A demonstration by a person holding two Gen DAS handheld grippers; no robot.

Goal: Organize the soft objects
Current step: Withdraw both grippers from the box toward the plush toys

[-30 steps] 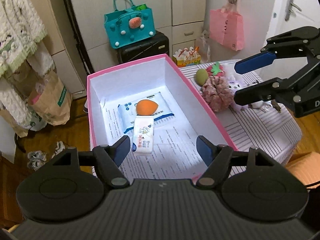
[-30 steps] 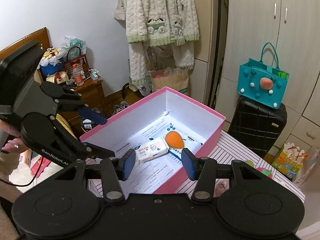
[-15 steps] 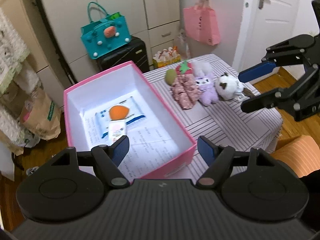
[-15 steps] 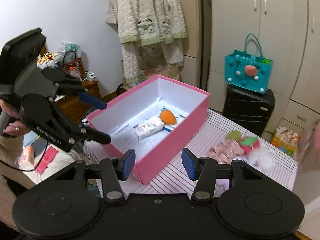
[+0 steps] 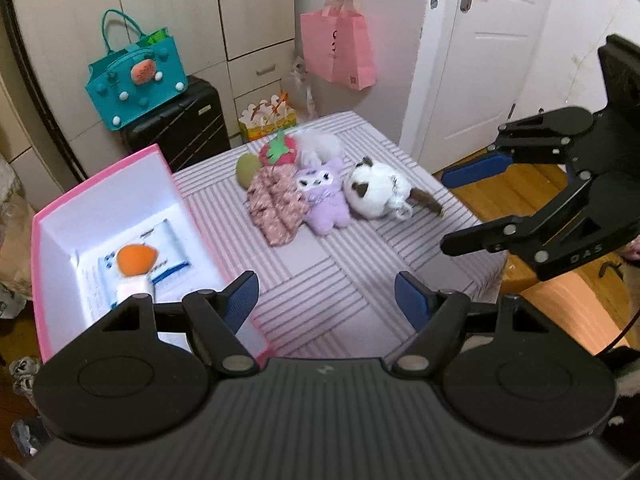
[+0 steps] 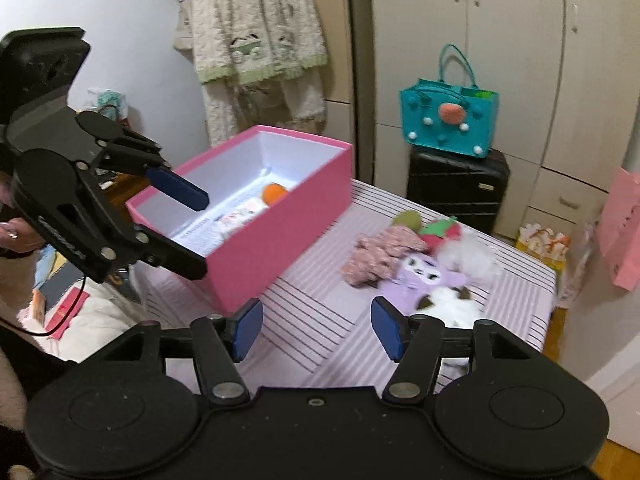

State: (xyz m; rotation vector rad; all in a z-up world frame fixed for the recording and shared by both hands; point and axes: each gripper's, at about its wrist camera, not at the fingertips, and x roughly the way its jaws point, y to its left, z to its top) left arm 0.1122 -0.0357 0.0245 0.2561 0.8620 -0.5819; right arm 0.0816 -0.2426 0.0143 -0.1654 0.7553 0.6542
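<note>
1. Partly done, by my reading: the pink box (image 5: pixel 108 200) at one end of the striped worktop (image 5: pixel 340 280) already holds an orange sponge (image 5: pixel 135 259), a small wipes pack (image 5: pixel 134 290) and a larger blue-and-white pack (image 5: pixel 168 240).
2. Still left: a cluster of soft things lies on the worktop, well apart from the box: a pink floral cloth (image 5: pixel 276 204), a purple plush (image 5: pixel 324 196), a white-and-brown plush (image 5: pixel 378 190), a strawberry plush (image 5: pixel 278 152), a green round piece (image 5: pixel 248 168) and a white fluffy piece (image 5: pixel 320 144). All touch or overlap their neighbours.
3. The left tool (image 5: pixel 326 300) has its jaws apart with nothing between them, over bare worktop beside the box's near corner.
4. The right tool (image 6: pixel 316 326) is opening, nothing between its pads; the white-and-brown plush sits just beyond its right finger.
5. The left wrist view shows the box floor from above and each plush separately; it also shows a pink bag (image 5: pixel 338 50) on a door.
6. The right wrist view shows the box's outer wall, a hanging fleece garment (image 6: pixel 256 28), and the person's hand (image 6: pixel 18 234) on the left tool; the box contents are mostly hidden there.
</note>
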